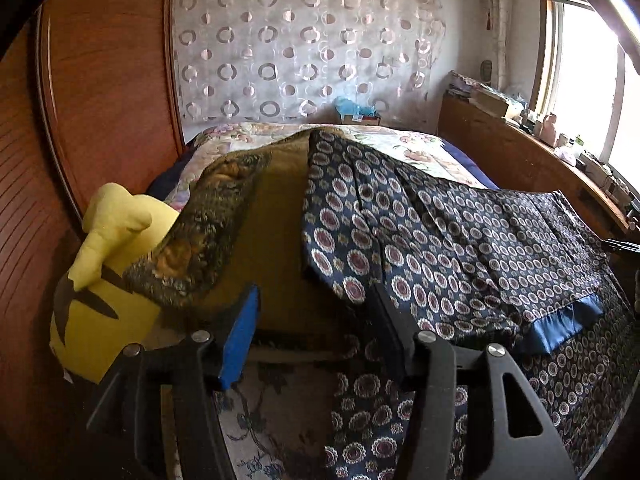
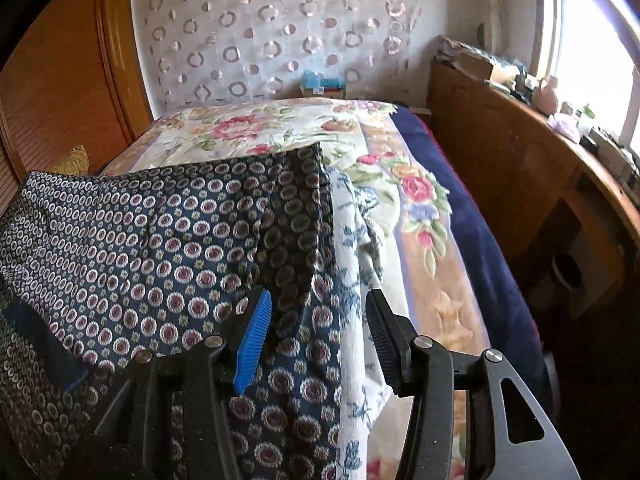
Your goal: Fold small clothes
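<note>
The patterned garment [image 1: 460, 232] lies spread on the bed [image 2: 400, 208]. Left of the garment sits a cushion [image 1: 224, 224], a plush toy [image 1: 108, 280] beyond it. A desk [image 2: 500, 152] stands right of the bed.

Patterned navy garment [image 2: 140, 232] lies on floral bed [image 2: 280, 128].

I count one navy patterned garment [image 1: 460, 236], one yellow plush [image 1: 108, 280], one floral blanket [image 2: 256, 128], and one blue-flowered white cloth [image 2: 356, 280].
</note>
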Action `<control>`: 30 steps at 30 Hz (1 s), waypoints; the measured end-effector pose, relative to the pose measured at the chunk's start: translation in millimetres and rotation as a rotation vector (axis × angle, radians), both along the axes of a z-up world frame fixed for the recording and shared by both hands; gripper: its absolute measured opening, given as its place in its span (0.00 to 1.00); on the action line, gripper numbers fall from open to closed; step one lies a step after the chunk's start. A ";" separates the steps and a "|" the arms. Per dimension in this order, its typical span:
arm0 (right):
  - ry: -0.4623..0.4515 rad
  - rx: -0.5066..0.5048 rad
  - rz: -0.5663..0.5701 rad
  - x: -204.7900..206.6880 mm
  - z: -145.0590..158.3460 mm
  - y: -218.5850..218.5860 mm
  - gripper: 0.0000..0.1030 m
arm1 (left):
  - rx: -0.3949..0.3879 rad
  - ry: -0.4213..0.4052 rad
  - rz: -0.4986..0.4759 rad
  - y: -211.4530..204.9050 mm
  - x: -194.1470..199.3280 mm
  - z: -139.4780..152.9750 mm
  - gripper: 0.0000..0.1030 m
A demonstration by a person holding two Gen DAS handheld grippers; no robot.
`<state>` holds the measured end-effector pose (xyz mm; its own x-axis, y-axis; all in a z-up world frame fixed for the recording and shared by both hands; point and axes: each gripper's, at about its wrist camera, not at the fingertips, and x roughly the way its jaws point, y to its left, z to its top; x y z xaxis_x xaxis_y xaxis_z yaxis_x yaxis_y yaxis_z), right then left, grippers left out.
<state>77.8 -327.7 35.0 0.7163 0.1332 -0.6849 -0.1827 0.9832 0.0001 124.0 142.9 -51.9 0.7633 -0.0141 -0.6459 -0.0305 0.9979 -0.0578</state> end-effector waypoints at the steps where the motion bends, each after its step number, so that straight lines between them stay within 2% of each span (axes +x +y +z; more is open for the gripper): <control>1: 0.002 0.004 0.003 -1.7 0.9 1.1 0.49 | 0.000 0.001 -0.001 0.2 -0.9 -2.1 0.55; 10: 0.055 0.008 0.022 17.7 -11.7 7.4 0.49 | 0.007 0.009 0.001 -1.0 -1.5 -6.8 0.55; 12: 0.048 0.008 0.034 18.6 -12.0 8.6 0.27 | 0.006 0.009 0.000 -1.1 -1.4 -7.0 0.55; 13: 0.040 0.005 0.040 18.2 -11.8 10.5 0.22 | 0.005 0.010 0.000 -1.3 -1.3 -7.2 0.55; 14: 0.035 0.009 0.053 17.4 -10.8 11.7 0.11 | 0.006 0.010 0.001 -1.6 -1.4 -7.2 0.55; 15: 0.032 0.016 0.068 16.2 -10.1 13.5 0.06 | 0.007 0.009 0.002 -1.3 -1.5 -7.1 0.55; 26: -0.026 0.040 0.082 -4.0 3.0 16.1 0.03 | -0.027 -0.008 -0.020 -2.9 2.7 -4.1 0.53; 30: -0.018 0.019 0.070 -4.5 -4.5 17.3 0.03 | -0.035 -0.011 -0.046 -7.0 6.5 -1.7 0.39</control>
